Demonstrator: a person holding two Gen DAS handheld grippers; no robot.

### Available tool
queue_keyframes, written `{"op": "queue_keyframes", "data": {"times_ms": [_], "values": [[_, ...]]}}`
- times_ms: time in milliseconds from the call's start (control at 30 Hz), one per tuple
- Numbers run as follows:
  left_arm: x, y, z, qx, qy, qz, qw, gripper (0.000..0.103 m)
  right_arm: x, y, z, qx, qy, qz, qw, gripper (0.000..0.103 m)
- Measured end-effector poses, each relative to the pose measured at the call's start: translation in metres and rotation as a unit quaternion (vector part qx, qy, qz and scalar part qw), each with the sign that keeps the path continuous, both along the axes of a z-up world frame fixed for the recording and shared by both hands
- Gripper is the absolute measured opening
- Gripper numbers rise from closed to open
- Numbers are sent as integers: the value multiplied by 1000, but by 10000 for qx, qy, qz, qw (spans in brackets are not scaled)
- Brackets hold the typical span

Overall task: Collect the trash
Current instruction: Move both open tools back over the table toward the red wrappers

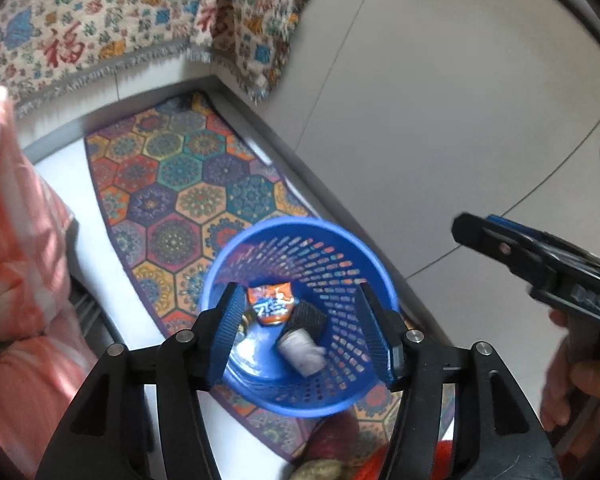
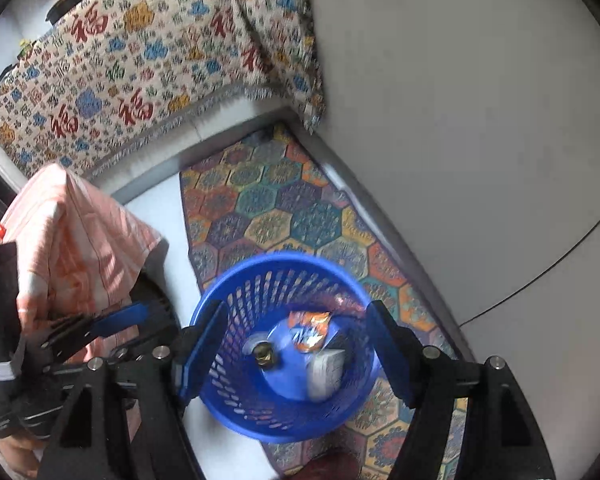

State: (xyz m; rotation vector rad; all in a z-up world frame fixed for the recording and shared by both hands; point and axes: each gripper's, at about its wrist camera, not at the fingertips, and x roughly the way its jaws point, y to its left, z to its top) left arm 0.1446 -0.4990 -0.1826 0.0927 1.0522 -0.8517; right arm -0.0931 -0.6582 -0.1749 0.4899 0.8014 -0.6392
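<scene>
My left gripper (image 1: 300, 336) and my right gripper (image 2: 296, 354) both hang spread wide and hold nothing, their ribbed blue pads framing one round blue perforated plastic basket (image 1: 348, 264). In it lie an orange crinkled wrapper (image 1: 271, 305), one white crumpled wad (image 1: 302, 354), a dark ribbed piece (image 1: 308, 316) and one small brass-coloured cap (image 2: 265, 354). Beneath lies one hexagon-patterned mat (image 1: 172, 176); beyond it hangs a fringed patterned cloth (image 1: 100, 28).

- Left tool (image 1: 300, 320): fingers spread wide apart, nothing between the ribbed blue pads (image 1: 230, 326), pointing downward.
- Right tool (image 2: 296, 344): fingers likewise wide apart and holding nothing, pointing down; a bare hand (image 1: 580, 372) grips its handle.
</scene>
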Motion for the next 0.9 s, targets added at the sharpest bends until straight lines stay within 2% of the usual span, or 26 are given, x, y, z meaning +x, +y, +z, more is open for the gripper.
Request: {"op": "queue_keyframes", "data": {"times_ms": [67, 200, 333, 467, 567, 700, 767, 867, 900], "values": [[-10, 17, 24, -134, -145, 1, 9998, 61, -2, 7, 16, -285, -122, -25, 9995, 73], [-33, 71, 74, -356, -420, 15, 9985, 75, 2, 35, 49, -843, -423, 168, 9954, 73], [-48, 151, 99, -197, -653, 269, 9973, 83, 10, 78, 72, -1243, -696, 537, 9883, 73], [-41, 241, 91, 321, -705, 981, 9922, 84, 35, 140, 88, -1235, -945, 1165, 9810, 74], [-24, 307, 74, 742, -748, 1658, 9805, 84, 68, 201, 94, -1194, -948, 1928, 9693, 77], [1, 389, 53, 1092, -750, 2524, 9585, 84, 126, 294, 82, -805, -741, 2911, 9504, 77], [12, 416, 47, 1147, -699, 2727, 9527, 84, 154, 327, 71, -652, -521, 3130, 9461, 77], [26, 441, 36, 1294, -700, 2896, 9458, 84, 187, 359, 53, -673, -173, 3277, 9422, 77], [30, 445, 35, 1371, -797, 2889, 9441, 89, 203, 369, 45, -670, -22, 3293, 9418, 77]]}}
